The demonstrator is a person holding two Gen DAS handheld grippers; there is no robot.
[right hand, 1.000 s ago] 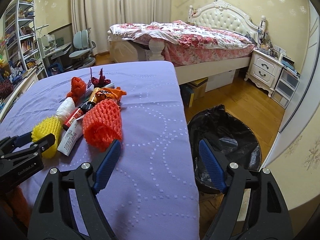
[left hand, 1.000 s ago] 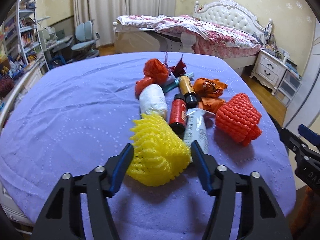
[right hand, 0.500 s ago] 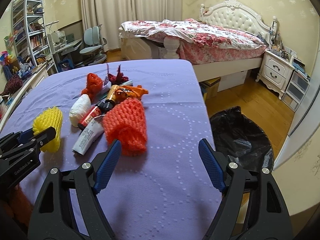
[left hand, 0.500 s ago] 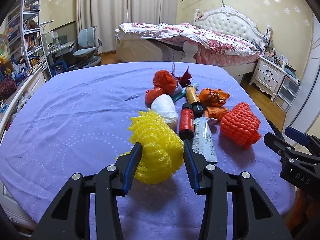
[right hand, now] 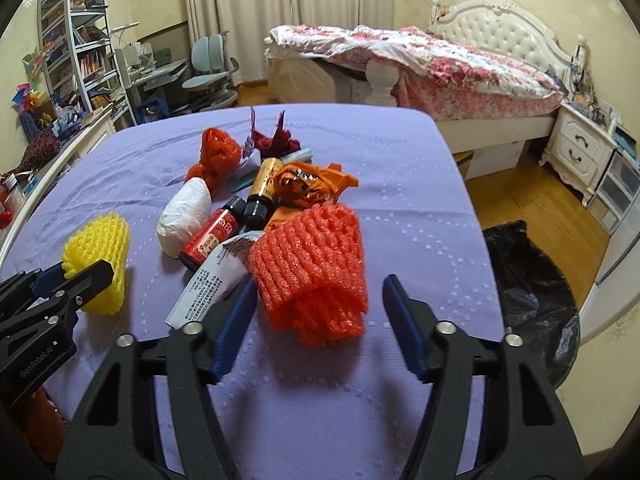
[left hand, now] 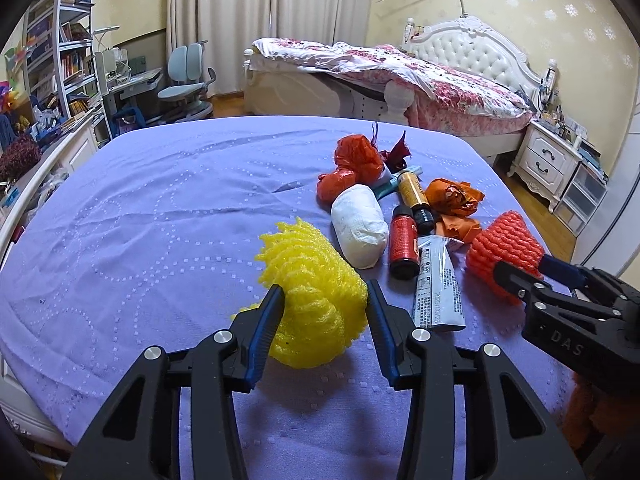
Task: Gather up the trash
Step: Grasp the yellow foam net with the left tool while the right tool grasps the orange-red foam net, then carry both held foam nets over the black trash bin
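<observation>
A yellow foam net lies at the near side of the purple-clothed table. My left gripper is shut on it, and both blue pads dent its sides. An orange-red foam net lies to the right of the trash pile. My right gripper straddles it with its jaws closing. The left pad is at the net's edge, while a gap remains on the right. A black bin bag stands open on the floor past the table's right edge.
The pile holds a white paper wad, a red bottle, a gold bottle, a white tube, an orange wrapper and a red plastic bag. A bed, a nightstand and shelves stand beyond.
The left jaws closed onto the yellow net and squeezed it. The right gripper swung left from the bin side to the orange-red net, and its jaws narrowed around it.
</observation>
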